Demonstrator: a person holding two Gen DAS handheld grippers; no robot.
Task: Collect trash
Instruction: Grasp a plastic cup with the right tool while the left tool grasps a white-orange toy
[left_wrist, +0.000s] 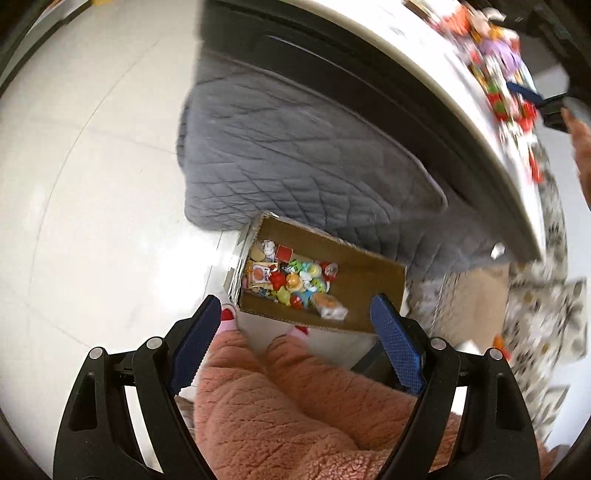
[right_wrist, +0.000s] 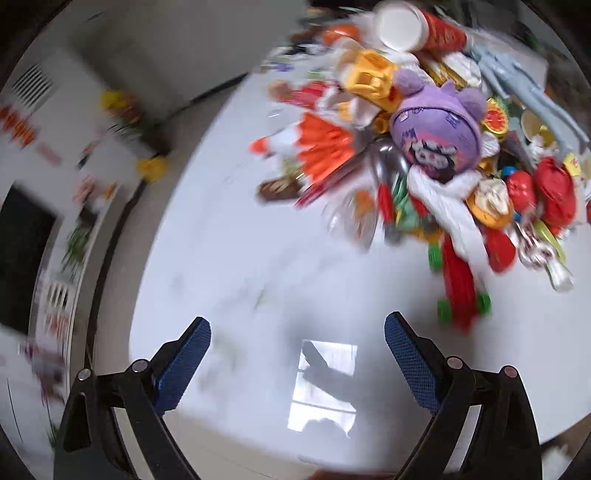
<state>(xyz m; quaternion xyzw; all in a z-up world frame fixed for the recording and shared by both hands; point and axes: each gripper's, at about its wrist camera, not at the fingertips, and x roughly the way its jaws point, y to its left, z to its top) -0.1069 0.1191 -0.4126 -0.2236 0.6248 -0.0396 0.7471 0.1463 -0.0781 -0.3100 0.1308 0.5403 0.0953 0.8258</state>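
Note:
In the left wrist view a cardboard box (left_wrist: 369, 266) stands on the floor, with several colourful wrappers and small toys (left_wrist: 295, 280) inside. My left gripper (left_wrist: 297, 310) is open and empty, held high above the box's near edge. In the right wrist view my right gripper (right_wrist: 297, 332) is open and empty over the white table (right_wrist: 258, 258). A heap of mixed trash and toys (right_wrist: 424, 155) lies on the table ahead and to the right, with a purple plush (right_wrist: 437, 129), a paper cup (right_wrist: 400, 26) and red wrappers (right_wrist: 554, 188). The view is motion-blurred.
A grey quilted cushion (left_wrist: 295, 155) sits beyond the box, under the white table's edge (left_wrist: 480, 125). The person's pink fleece legs (left_wrist: 295, 406) are below the left gripper. White tiled floor (left_wrist: 92, 184) lies left. A patterned cloth (left_wrist: 543, 295) is at right.

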